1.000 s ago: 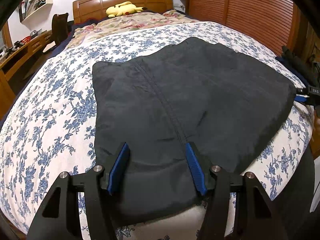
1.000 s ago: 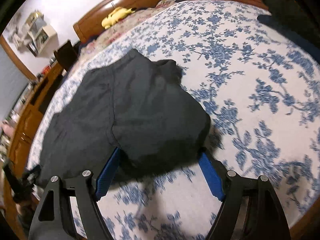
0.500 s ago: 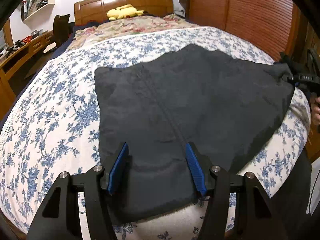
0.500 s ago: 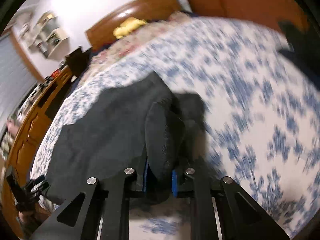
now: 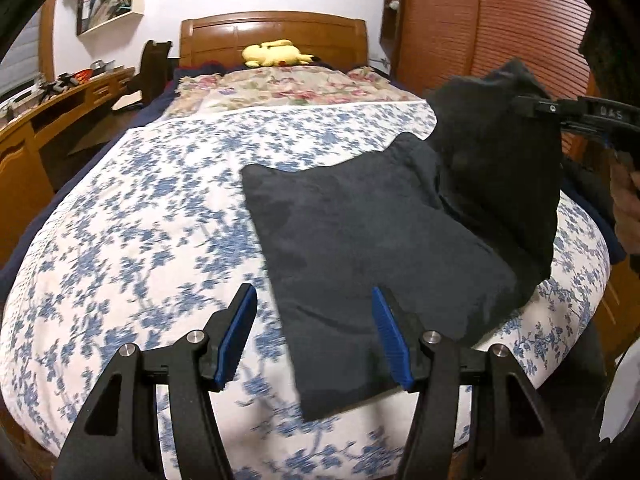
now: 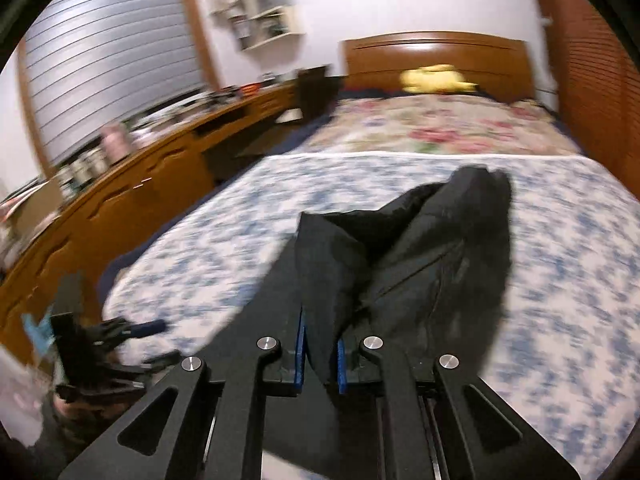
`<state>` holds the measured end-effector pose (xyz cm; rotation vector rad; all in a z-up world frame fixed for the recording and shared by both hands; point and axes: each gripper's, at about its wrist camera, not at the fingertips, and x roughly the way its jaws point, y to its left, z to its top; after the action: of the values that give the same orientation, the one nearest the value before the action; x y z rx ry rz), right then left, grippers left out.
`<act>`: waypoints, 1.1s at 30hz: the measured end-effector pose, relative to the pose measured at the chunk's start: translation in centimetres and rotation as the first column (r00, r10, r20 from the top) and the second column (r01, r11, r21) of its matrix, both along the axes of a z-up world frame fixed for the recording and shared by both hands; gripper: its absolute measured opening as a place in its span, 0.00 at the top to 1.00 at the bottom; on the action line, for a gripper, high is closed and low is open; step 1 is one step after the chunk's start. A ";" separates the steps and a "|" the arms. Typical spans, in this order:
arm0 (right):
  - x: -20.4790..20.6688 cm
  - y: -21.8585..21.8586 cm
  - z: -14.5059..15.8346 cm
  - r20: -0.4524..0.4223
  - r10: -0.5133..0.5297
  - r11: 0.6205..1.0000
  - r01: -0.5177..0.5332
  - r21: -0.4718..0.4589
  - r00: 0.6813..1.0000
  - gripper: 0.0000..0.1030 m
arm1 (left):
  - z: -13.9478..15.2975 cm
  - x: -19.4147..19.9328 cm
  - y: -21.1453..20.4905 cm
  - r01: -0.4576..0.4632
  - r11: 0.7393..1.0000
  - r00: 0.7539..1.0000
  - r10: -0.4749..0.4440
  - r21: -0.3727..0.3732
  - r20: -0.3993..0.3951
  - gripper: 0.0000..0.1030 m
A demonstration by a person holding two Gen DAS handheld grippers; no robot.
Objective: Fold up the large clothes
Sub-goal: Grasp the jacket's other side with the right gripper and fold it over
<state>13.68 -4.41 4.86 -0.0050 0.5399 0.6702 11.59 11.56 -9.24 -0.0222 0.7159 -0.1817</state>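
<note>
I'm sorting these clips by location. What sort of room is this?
A bedroom, most likely in a home: a bed with a wooden headboard, a yellow plush toy by the pillows, and a cluttered wooden desk alongside.

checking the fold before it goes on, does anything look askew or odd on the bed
Only the dark garment: its right side hangs bunched and lifted off the bed, pinched in the right gripper, while the rest lies flat.
</note>
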 end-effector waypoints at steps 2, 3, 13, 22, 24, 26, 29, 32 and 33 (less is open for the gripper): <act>-0.4 3.2 -0.3 -0.009 0.066 0.998 -0.066 -0.003 0.998 0.89 | 0.0 -0.2 1.0 -0.018 1.000 1.000 0.018 -0.002 0.001 0.41; -0.7 4.8 -0.6 -0.015 0.100 0.995 -0.100 -0.005 0.995 0.89 | 0.0 -0.3 1.4 -0.024 1.000 1.000 0.024 -0.002 0.001 0.41; 1.7 11.9 -5.1 -0.124 0.187 0.969 -0.204 -0.141 0.975 0.77 | -0.2 -0.6 4.2 -0.086 0.996 0.996 0.086 -0.026 0.002 0.41; -0.9 7.0 -3.5 0.004 0.114 0.980 -0.112 -0.165 0.993 0.48 | 0.9 -0.2 2.2 -0.036 0.999 0.998 0.037 -0.031 0.040 0.41; -1.4 5.1 -5.0 0.008 0.044 0.977 -0.042 -0.208 0.999 0.48 | 1.3 -0.4 1.8 -0.021 0.999 0.998 0.022 -0.032 0.054 0.41; -0.8 3.9 -6.8 -0.001 -0.034 0.964 0.033 -0.264 0.999 0.48 | 1.6 -0.7 1.3 -0.005 0.999 0.998 0.007 -0.040 0.070 0.41; 0.4 1.9 -9.6 -0.042 -0.109 0.958 0.094 -0.270 0.993 0.48 | 2.2 -1.0 0.6 0.014 0.999 0.996 -0.009 -0.049 0.094 0.41; 1.0 0.9 -11.4 -0.103 -0.108 0.976 0.086 -0.201 0.989 0.48 | 2.7 -1.2 -0.1 0.032 0.998 0.994 -0.026 -0.052 0.110 0.41; 1.1 0.5 -11.8 -0.122 -0.106 0.982 0.084 -0.172 0.987 0.48 | 2.8 -1.3 -0.4 0.042 0.998 0.992 -0.036 -0.055 0.118 0.41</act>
<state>14.74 -3.92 -6.93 -0.0920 0.7170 0.5330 10.29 11.16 -6.40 -0.0521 0.5942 -0.2391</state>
